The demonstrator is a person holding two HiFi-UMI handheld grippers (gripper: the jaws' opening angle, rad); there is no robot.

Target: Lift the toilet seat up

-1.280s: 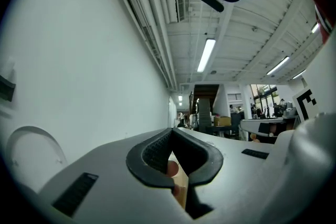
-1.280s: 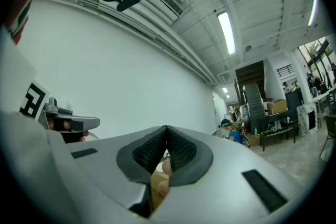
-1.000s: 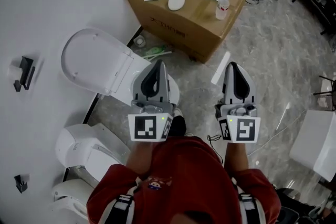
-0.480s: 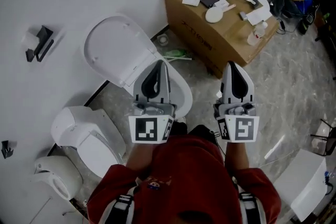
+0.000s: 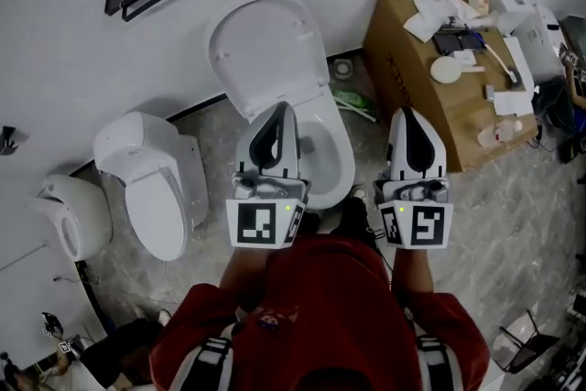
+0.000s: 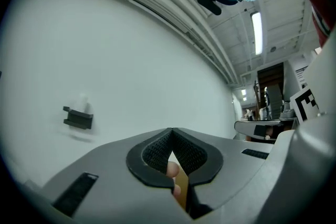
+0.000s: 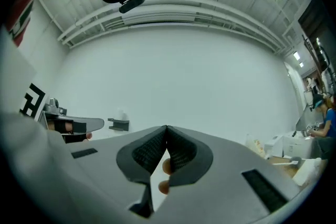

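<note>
Two risks stood out. The first was the start of the lift. The toilet seat point(image 5: 345, 162) seemed to lie flat on the bowl, though the head view could not settle whether it lay there or stood folded up with the raised lid point(image 5: 265, 50) against the wall. A smooth white ring gives little purchase. A closed gripper nudged under its front edge could skid off, and a seat raised only partway would drop back onto the rim. The second risk was aim. A second toilet point(image 5: 156, 192) with its cover down stood just beside the first, at its left, and a cardboard box point(image 5: 430, 78) strewn with small items stood near its right. A careless reach could therefore meet the wrong thing.

The left gripper point(image 5: 279, 112) was closed and empty. In the left gripper view its pads met at the tip point(image 6: 171, 132), with only the person's own fingertip point(image 6: 170, 169) showing through the gap behind them. In the head view it lay over the near side of the bowl, but it pointed about level at the wall and, by my reading, touched nothing. The right gripper point(image 5: 408, 116) was likewise fully closed on nothing point(image 7: 166, 128). It was held over the floor between the bowl and the box.
</note>
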